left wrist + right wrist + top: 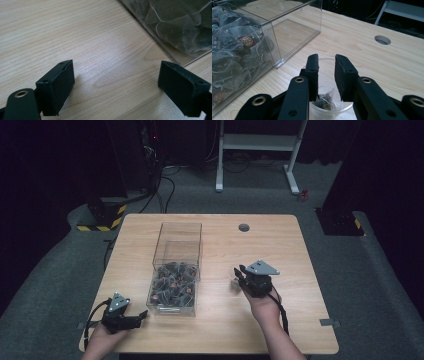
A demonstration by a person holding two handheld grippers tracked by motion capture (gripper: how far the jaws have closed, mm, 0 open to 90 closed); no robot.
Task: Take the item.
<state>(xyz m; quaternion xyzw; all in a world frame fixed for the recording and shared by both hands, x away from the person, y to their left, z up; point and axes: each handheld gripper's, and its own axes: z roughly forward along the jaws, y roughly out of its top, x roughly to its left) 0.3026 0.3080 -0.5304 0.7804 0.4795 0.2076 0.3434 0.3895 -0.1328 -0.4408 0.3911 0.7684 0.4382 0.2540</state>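
Right gripper (325, 62) stands over a clear plastic cup (329, 106) on the bench (372, 62), beside the clear box (269, 30). Its jaws are narrow and apparently straddle the cup's rim, a tea bag (325, 100) inside. The cup is light, thin-walled and crushable: grip the rim gently. Left gripper (117, 85) rests with jaws wide and empty.

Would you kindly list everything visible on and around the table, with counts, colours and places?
Table: one, light wood, centre, on grey carpet.
Clear box: one, transparent, two compartments, left of table centre.
Tea bags: many, translucent with dark contents, in the near compartment; the far one is bare.
Small cup: one, clear plastic, under the right gripper's jaws, a tea bag inside.
Cable hole: one, grey, far side of the tabletop.
White frame: one, on the floor beyond the table.
Left gripper: one, black, near left edge, jaws wide apart.
Right gripper: one, black, right of the box, jaws narrowly apart over the cup.
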